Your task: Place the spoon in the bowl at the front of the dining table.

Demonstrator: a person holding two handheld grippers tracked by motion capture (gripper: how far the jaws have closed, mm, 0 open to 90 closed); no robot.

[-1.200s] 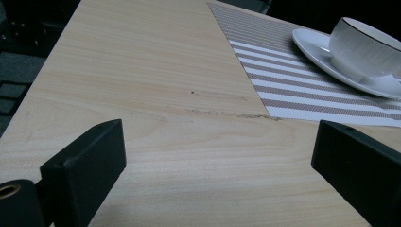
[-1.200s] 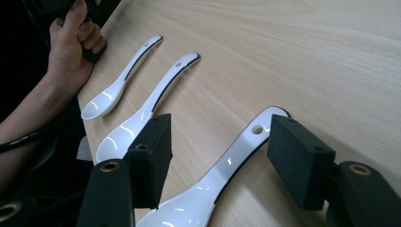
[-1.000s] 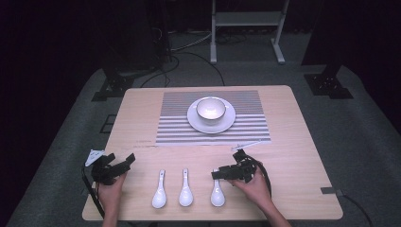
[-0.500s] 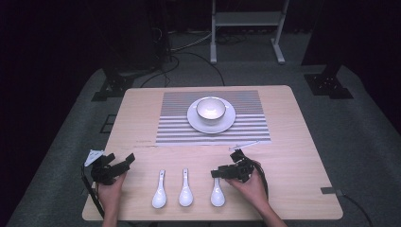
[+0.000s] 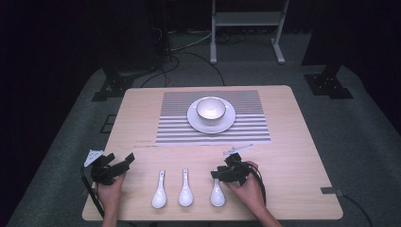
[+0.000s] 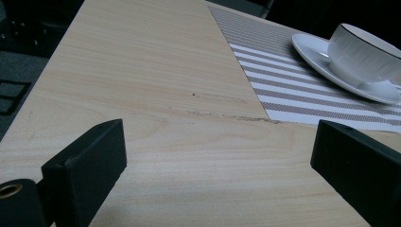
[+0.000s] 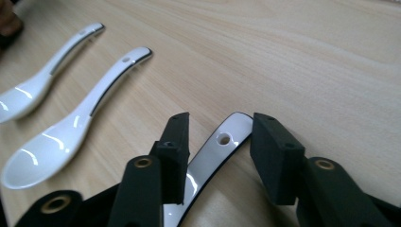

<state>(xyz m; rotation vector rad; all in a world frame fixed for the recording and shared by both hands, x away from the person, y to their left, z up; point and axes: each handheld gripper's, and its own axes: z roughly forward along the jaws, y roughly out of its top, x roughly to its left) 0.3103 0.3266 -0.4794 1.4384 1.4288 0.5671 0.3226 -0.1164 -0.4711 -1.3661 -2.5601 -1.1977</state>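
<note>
The glossy white ceramic soup spoon [image 7: 210, 158] with a dark-edged handle and a small hole near its tip lies flat on the table, at about five o'clock from the bowl and plate, the rightmost of three alike in a row near the person's edge. The right gripper [image 7: 220, 156] straddles its handle: the two black jaws stand on either side, and they have just been closing, yet a gap still shows between the pads and the handle, so nothing is clamped yet. In the high view that gripper [image 5: 222, 173] sits over the handle's end.

The risk from here is likely a slip. The glazed handle is smooth, narrow and curved, lying low on the wood, so hard flat pads may pinch only its rim and squirt it sideways, or tip the bowl end up. Should it skid towards nine o'clock, it could knock the middle white ceramic spoon [image 7: 71, 132], which lies close by; the third white spoon [image 7: 47, 75] lies beyond.

The left gripper [image 6: 213, 179] rests at about nine o'clock from the row, its jaws spread wide over bare wood, holding nothing. The pale wooden table [image 5: 293, 142] has a fine matte grain. At twelve o'clock a woven mat with grey and white stripes [image 5: 246, 127] carries a round white plate [image 5: 194, 120] and a ribbed white bowl [image 5: 210, 108] with a thin dark rim.
</note>
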